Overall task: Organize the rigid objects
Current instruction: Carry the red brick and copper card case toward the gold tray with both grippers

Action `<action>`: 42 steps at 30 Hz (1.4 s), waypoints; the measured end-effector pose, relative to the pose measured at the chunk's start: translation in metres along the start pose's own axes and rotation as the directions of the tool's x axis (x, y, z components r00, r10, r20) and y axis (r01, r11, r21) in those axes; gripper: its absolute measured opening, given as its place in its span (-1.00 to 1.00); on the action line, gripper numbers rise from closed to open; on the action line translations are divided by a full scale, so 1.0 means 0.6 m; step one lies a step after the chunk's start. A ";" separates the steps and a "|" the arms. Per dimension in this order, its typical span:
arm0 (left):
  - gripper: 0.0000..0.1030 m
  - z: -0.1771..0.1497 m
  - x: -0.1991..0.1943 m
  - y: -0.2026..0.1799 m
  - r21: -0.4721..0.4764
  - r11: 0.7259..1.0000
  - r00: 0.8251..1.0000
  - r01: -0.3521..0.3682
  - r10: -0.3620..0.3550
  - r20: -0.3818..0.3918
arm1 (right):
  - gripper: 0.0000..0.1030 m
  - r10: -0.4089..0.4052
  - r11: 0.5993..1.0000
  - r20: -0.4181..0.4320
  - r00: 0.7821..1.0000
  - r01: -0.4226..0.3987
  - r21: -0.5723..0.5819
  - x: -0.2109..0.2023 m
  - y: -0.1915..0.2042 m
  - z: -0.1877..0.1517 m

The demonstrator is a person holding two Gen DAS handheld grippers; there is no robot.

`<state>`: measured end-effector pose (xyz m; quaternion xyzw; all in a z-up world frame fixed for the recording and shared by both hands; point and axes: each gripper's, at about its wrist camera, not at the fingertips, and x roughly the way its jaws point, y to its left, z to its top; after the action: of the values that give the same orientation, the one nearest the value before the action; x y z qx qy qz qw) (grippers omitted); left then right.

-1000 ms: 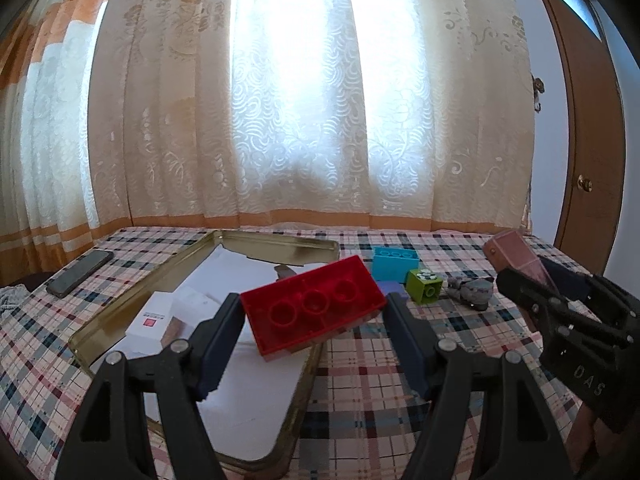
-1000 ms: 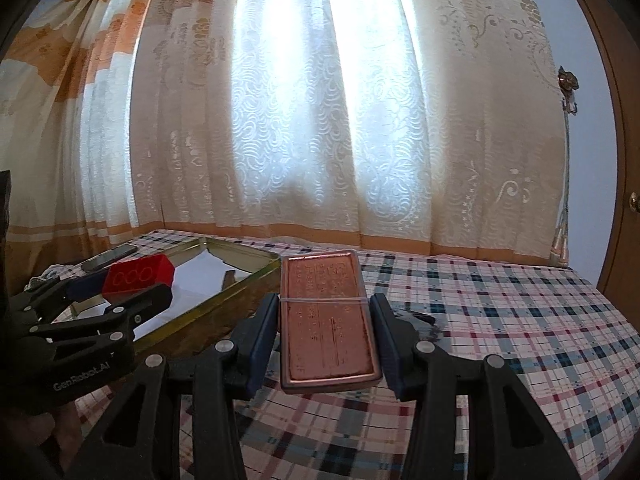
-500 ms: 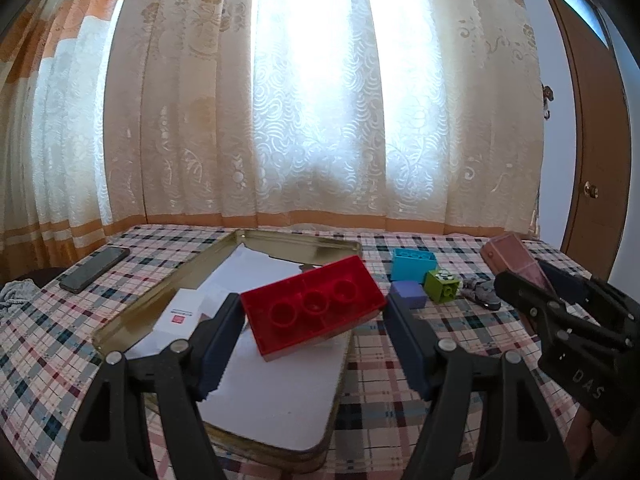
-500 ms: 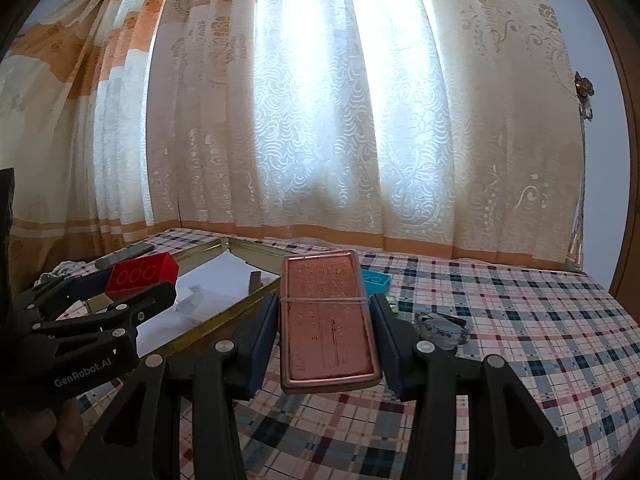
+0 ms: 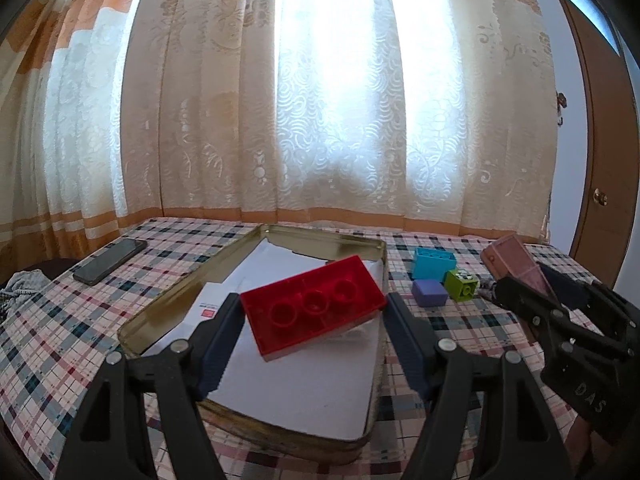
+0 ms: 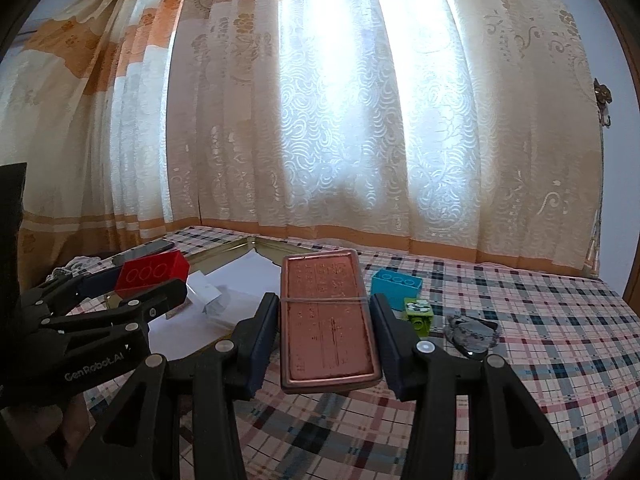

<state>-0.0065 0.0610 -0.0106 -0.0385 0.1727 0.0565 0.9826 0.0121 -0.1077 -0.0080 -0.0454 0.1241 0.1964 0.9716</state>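
Observation:
My left gripper [image 5: 314,316] is shut on a red toy brick [image 5: 314,306], held above the gold metal tray [image 5: 176,300] with its hollow underside up. The tray is lined with white paper and has a small white box in it. My right gripper [image 6: 324,320] is shut on a flat copper-pink tin [image 6: 326,316] bound by a rubber band, held over the checked tablecloth beside the tray's right rim. In the left wrist view the right gripper [image 5: 536,280] and the pink tin [image 5: 514,260] show at the right. The right wrist view has the left gripper [image 6: 132,284] with the red brick [image 6: 154,276] at its left.
On the cloth right of the tray lie a cyan brick [image 5: 434,262], a purple block [image 5: 430,293], a green cube [image 5: 462,285] and a small grey object [image 6: 472,332]. A dark phone [image 5: 110,261] lies at far left. Curtains close the far side, a wooden door [image 5: 600,160] stands right.
Both grippers have drawn back towards me with their loads, so more of the tray and cloth shows. The cyan, green and purple blocks have come into the right wrist view. Neither grip has changed.

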 end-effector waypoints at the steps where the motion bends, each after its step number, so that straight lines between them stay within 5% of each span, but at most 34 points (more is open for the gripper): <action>1: 0.39 0.000 0.000 0.003 -0.002 1.000 1.000 -0.004 0.004 -0.002 | -0.04 0.003 1.000 0.000 1.000 -0.003 -0.002 0.001 0.003 0.000; 42: 0.39 0.001 0.005 0.070 -0.053 0.997 0.998 -0.058 0.056 -0.033 | -0.04 0.061 0.997 -0.028 0.998 -0.062 -0.049 0.029 0.082 0.010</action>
<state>-0.0087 0.1031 -0.0134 -0.0609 0.1876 0.0887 0.9763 0.0095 -0.0556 -0.0087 -0.0684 0.1335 0.2287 0.9619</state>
